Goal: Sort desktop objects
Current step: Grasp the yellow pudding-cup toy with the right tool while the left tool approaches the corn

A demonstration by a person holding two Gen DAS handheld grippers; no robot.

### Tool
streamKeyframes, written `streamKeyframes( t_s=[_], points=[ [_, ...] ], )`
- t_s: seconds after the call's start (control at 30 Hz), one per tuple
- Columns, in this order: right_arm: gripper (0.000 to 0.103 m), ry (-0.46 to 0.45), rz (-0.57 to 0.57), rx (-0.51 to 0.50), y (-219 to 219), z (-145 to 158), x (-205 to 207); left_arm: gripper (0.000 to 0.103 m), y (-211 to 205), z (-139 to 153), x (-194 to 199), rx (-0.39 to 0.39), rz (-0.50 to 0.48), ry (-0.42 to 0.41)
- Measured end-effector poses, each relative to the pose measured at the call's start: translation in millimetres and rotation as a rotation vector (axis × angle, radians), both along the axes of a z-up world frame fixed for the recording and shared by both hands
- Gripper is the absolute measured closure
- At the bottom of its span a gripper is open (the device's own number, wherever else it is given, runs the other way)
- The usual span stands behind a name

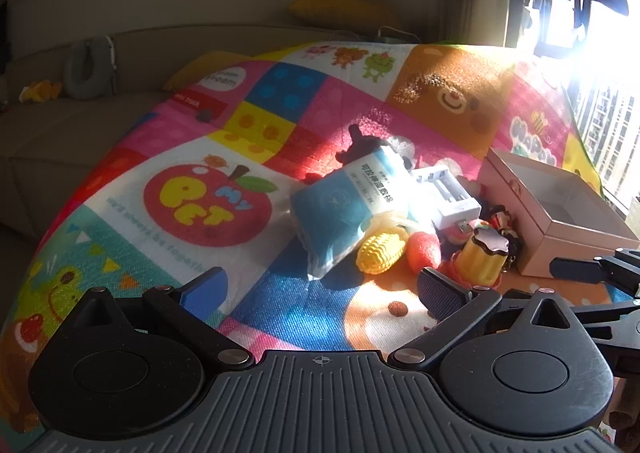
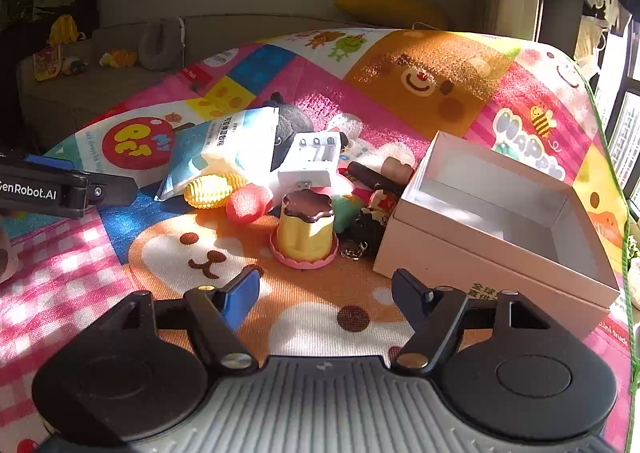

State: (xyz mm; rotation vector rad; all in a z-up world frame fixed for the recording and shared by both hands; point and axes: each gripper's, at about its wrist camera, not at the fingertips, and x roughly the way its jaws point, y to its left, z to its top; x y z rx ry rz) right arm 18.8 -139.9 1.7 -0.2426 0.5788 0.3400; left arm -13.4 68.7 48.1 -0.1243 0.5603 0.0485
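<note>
Sunlit cartoon play mat (image 2: 320,317) lies bare before both empty, parted grippers (image 1: 320,289) (image 2: 326,293); only the right view shows the open box's (image 2: 496,253) whole interior.

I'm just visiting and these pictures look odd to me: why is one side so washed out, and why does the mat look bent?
Left wrist view: sun through the window blows out the right side and glares off the white charger. Right wrist view: softer light, sharp shadows beside the pudding toy. Both views: the fisheye lens bows the flat play mat.

Grey neck pillow (image 1: 90,67), perhaps, on sofa (image 1: 60,141).
</note>
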Motion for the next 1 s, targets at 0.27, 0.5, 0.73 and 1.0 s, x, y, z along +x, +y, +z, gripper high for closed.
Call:
streamKeyframes(
  t_s=[0.27,0.5,0.73,1.0],
  points=[
    [0.060,0.004,-0.007,-0.001,38,-11,47,0.000,-7,-7,1,0.011,-0.044,0.018],
    [0.065,0.019,0.024,0.041,0,1,10,0.018,-29,-9,7,0.042,-0.124,0.030],
    [0.065,0.001,-0.074,0.017,-62,-6,-49,0.020,-58,-19,27,0.124,-0.193,0.038],
    [0.046,-0.016,-0.161,0.168,-94,-16,-62,0.049,-54,-27,73,0.156,-0.174,0.067]
  ],
)
